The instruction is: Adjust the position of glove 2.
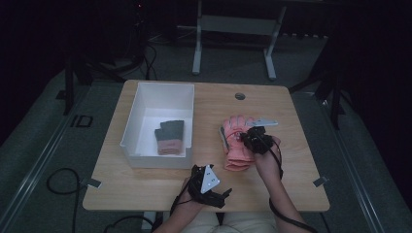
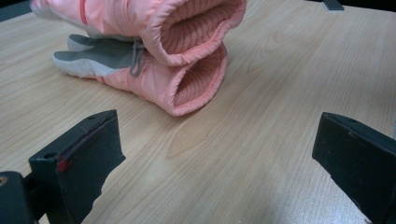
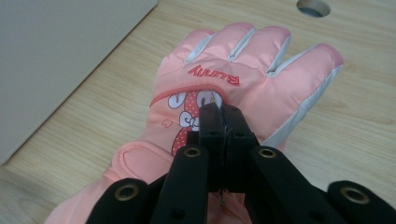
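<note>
Two pink ski gloves lie stacked on the wooden table (image 1: 145,189), right of centre. The upper pink glove (image 3: 261,70) carries a bunny print and red lettering. My right gripper (image 3: 219,112) sits on its back with the jaws pressed together, pinching the fabric; in the high view the right gripper (image 1: 248,135) is over the pink gloves (image 1: 235,158). My left gripper (image 1: 216,187) stands open near the table's front edge. Its jaws face the ribbed cuff openings of the upper glove (image 2: 154,18) and the lower glove (image 2: 154,79), with bare wood between my left gripper (image 2: 215,158) and them.
A white open box (image 1: 158,162) stands left of the gloves and holds a folded grey and pink glove pair (image 1: 170,137). The box wall (image 3: 56,56) is close on the left. A round cable hole (image 1: 240,96) lies at the table's far side. A desk frame stands behind.
</note>
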